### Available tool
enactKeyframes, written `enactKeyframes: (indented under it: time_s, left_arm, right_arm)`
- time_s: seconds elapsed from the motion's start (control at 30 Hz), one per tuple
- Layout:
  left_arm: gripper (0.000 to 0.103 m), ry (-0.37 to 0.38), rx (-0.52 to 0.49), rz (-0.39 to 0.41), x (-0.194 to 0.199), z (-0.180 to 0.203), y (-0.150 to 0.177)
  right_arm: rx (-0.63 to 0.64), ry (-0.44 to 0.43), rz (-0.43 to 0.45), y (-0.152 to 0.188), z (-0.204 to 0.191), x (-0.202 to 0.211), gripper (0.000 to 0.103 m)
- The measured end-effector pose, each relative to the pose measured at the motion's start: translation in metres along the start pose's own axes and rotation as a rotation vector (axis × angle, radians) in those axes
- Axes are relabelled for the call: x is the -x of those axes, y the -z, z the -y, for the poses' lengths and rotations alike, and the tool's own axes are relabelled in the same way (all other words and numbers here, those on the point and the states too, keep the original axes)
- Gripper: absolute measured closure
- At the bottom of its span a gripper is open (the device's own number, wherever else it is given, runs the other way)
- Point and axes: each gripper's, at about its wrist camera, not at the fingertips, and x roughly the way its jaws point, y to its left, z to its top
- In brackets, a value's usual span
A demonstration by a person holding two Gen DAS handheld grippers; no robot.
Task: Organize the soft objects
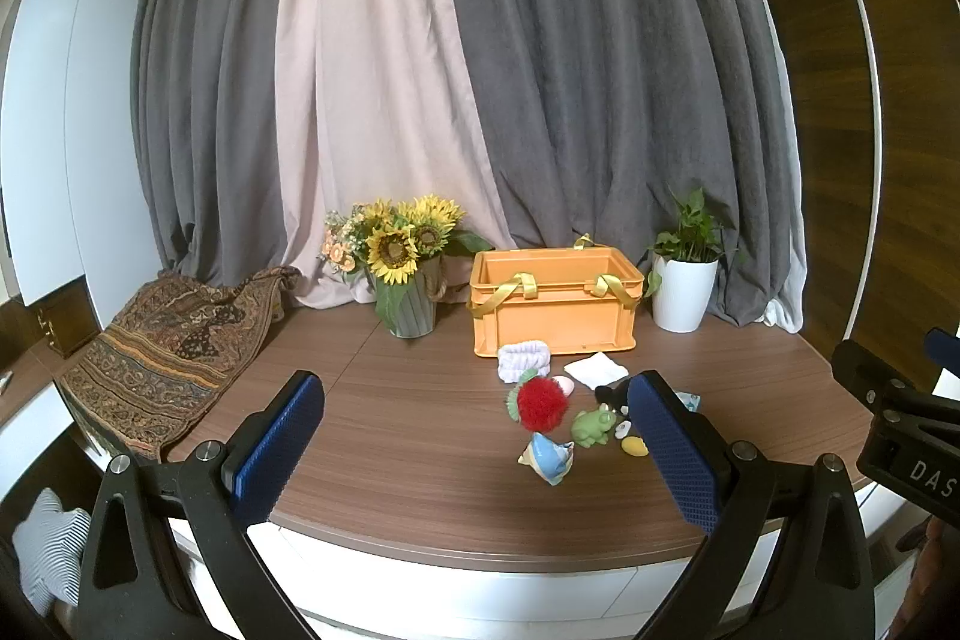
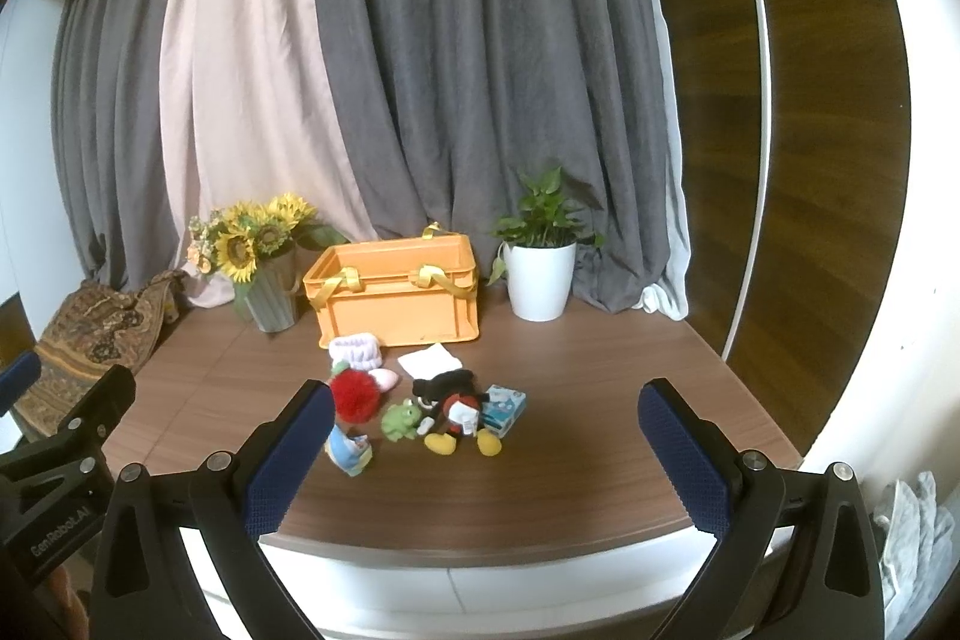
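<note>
1. Both grippers hang off the near table edge, empty. Left gripper (image 1: 474,436) spread wide; right gripper (image 2: 486,430) spread wide too. Neither touches anything.
2. Soft objects sit clustered mid-table, in front of the orange crate (image 2: 396,292), none inside it yet as far as can be seen: red pompom (image 2: 357,397), green frog (image 2: 401,421), mouse plush (image 2: 456,409), blue-and-white toy (image 2: 348,451), lavender headband (image 2: 355,347), white cloth (image 2: 429,359), small blue packet (image 2: 504,407).
3. Risk: items touch or overlap, so one pinch may drag a neighbour or lift two at once.
4. Risk: the pompom is round and fluffy and may squirt from the pads or roll toward the edge.
5. Risk: yellow ribbon handles (image 2: 339,283) droop over the crate rim; a dropped toy could catch on them and land outside.
6. Risk: sunflower vase (image 2: 273,301) and white potted plant (image 2: 540,280) flank the crate closely; a wide swing could tip either.
7. Surface: wood-grain table (image 2: 600,430), rounded front, white base. Patterned cloth (image 1: 162,358) draped at far left.
8. Room: grey and pale pink curtains (image 1: 480,70) behind, dark wood panel right.
</note>
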Motion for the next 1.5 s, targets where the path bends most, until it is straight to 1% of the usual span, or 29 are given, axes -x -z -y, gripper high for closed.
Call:
enactKeyframes:
  time_s: [0.27,1.0,1.23,1.33,1.5]
  left_arm:
    - [0.000,0.001,0.000,0.001,0.001,-0.001,0.002]
    - [0.000,0.004,-0.002,-0.001,0.001,0.001,0.003]
    - [0.000,0.010,-0.002,-0.025,-0.013,0.006,0.007]
    - [0.000,0.020,-0.003,-0.049,-0.024,0.010,0.013]
    - [0.000,0.040,-0.015,-0.092,-0.042,0.018,0.029]
  right_arm:
    - [0.002,0.000,0.003,-0.004,0.003,0.000,0.000]
    - [0.006,0.004,0.004,-0.001,0.003,-0.001,0.000]
    - [0.006,0.004,0.004,0.000,0.004,-0.002,0.000]
    - [0.002,-0.002,-0.018,0.003,0.012,-0.013,0.000]
    - [-0.003,-0.024,-0.086,0.013,0.019,-0.044,0.000]
